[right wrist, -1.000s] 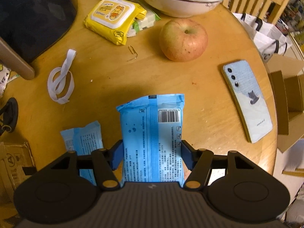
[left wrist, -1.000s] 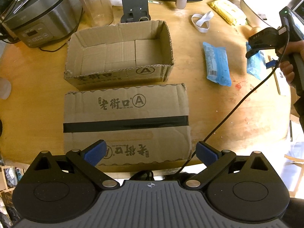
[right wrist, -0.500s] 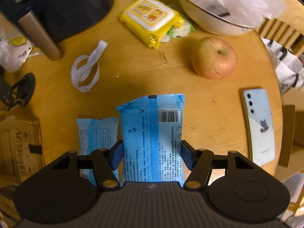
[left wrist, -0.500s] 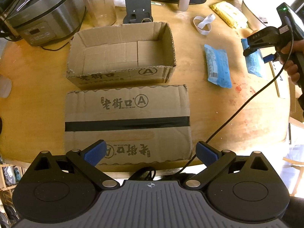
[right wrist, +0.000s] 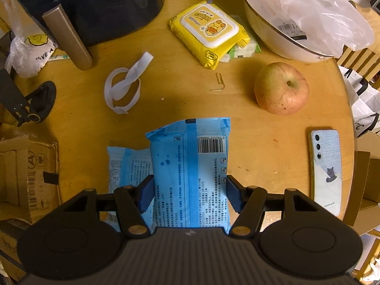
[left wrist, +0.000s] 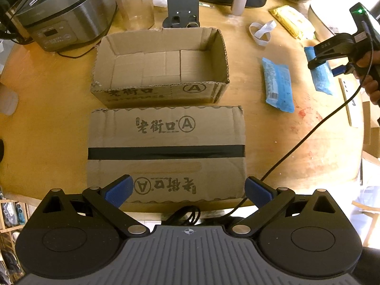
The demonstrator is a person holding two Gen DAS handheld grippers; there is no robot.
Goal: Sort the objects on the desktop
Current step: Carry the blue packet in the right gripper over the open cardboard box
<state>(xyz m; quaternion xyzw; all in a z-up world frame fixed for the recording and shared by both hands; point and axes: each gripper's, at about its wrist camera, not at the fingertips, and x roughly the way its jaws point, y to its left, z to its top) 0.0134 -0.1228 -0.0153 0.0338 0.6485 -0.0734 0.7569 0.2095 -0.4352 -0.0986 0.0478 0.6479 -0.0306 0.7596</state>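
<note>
Right tool (right wrist: 188,193) is clamped on a blue tissue pack (right wrist: 190,173), blue pads pressing both long sides, barcode end sticking out toward the middle of the frame. The pack is lifted off the desk (right wrist: 190,99). A second blue pack (right wrist: 128,166) lies flat on the desk just left of it, partly tucked behind the held one in the right wrist view.

Left tool (left wrist: 187,190) is spread wide with nothing between the pads, hovering over the taped cardboard box (left wrist: 166,152) at the lower centre of its frame. Right above that in the picture sits the open cardboard box (left wrist: 161,87), nothing inside it. In that same view the second pack shows up right of the open box, and the right tool with its pack is at the far right edge, held in a person's hand (left wrist: 370,80).

Other stuff in the right wrist view:
- apple (right wrist: 281,87), right of centre
- phone (right wrist: 326,169) face down near the right edge of the desk
- yellow wipes pack (right wrist: 209,33), upper centre
- white strap (right wrist: 125,85) looped up, left of centre
- paper clip (right wrist: 219,82), between strap and apple
- white bowl (right wrist: 280,40) with a plastic bag in it, upper right

A rice cooker (left wrist: 59,16) sits upper left in the left wrist view.
</note>
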